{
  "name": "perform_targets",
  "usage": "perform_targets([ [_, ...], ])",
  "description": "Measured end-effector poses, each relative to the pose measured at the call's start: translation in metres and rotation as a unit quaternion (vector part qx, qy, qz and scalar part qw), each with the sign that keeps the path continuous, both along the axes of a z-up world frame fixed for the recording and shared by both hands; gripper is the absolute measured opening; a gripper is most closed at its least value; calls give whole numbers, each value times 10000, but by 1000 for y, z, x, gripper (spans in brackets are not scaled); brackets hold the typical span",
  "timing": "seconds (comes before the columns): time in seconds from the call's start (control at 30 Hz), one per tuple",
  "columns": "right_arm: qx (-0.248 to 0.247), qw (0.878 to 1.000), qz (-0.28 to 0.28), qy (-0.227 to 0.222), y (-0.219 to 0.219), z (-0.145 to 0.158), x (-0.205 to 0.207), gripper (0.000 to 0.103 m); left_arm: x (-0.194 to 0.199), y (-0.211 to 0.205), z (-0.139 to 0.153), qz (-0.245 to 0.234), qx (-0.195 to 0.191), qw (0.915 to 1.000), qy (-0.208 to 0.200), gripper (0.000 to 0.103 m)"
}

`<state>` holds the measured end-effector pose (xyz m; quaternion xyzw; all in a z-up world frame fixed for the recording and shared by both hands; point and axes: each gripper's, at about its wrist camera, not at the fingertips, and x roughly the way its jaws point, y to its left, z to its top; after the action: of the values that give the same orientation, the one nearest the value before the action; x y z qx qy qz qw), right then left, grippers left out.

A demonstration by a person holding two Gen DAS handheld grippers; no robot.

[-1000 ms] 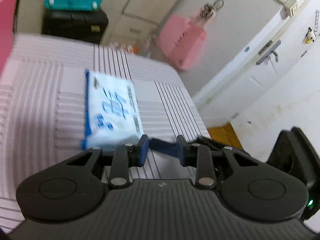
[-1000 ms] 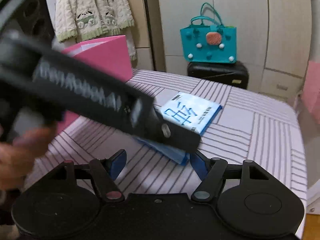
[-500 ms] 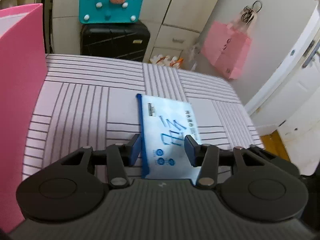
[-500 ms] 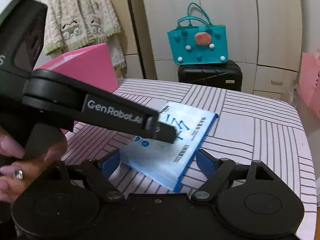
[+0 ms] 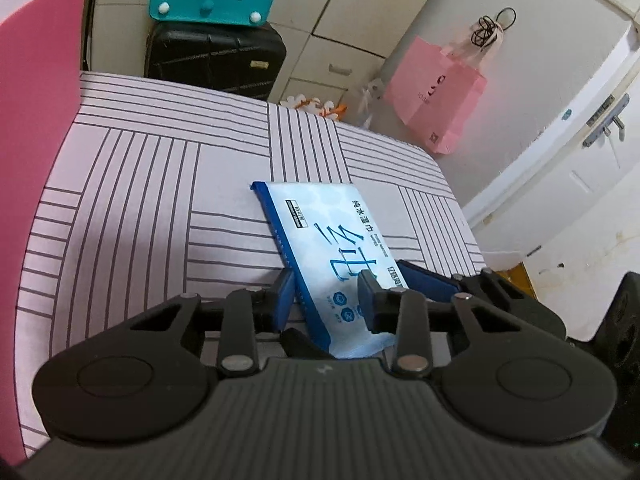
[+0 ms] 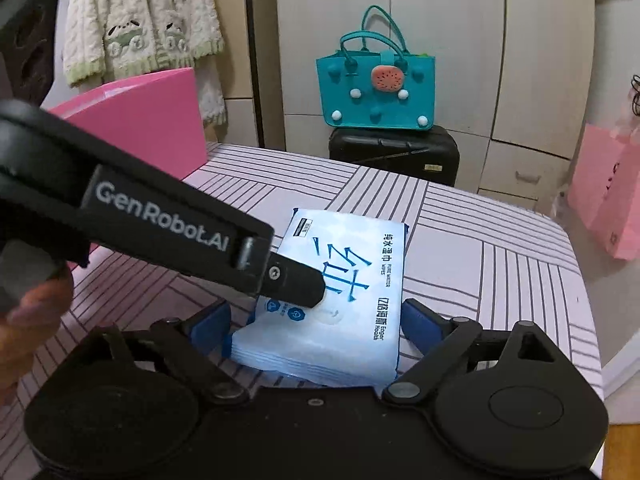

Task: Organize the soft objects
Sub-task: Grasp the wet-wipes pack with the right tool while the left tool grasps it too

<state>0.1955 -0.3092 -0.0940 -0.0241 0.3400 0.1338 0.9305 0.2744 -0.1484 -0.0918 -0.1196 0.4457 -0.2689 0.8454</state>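
Observation:
A soft blue-and-white pack of wet wipes (image 5: 320, 228) lies on the striped table (image 5: 160, 184); it also shows in the right wrist view (image 6: 344, 280). My left gripper (image 5: 326, 300) straddles the pack's near end, jaws open, a pad on each side. My right gripper (image 6: 316, 322) is open wide with the pack's near end between its blue pads. The left gripper's body (image 6: 168, 224) crosses the right wrist view and its tip rests on the pack.
A pink box (image 5: 36, 120) stands at the table's left; it also shows in the right wrist view (image 6: 152, 116). Behind the table are a black suitcase (image 6: 394, 152), a teal bag (image 6: 374, 92) and a hanging pink bag (image 5: 436, 92). The table edge drops off on the right.
Both grippers have closed in on the pack. The left gripper swung from the pack's right side to straddle its near end. The pack now sits between the right gripper's pads.

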Motion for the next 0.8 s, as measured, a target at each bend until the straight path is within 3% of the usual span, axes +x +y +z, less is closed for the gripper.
perform_targets([
  [0.3, 264, 9982, -528, -90, -10, 2, -13, 74, -6, -11, 1, 39, 230, 9992, -329, 37],
  [0.43, 512, 9962, -708, -56, -14, 3, -19, 69, -13, -13, 2, 119, 175, 9991, -357, 33],
  [0.8, 949, 9938, -556, 127, -12, 6, -52, 65, -50, -9, 11, 11, 314, 9977, -599, 32],
])
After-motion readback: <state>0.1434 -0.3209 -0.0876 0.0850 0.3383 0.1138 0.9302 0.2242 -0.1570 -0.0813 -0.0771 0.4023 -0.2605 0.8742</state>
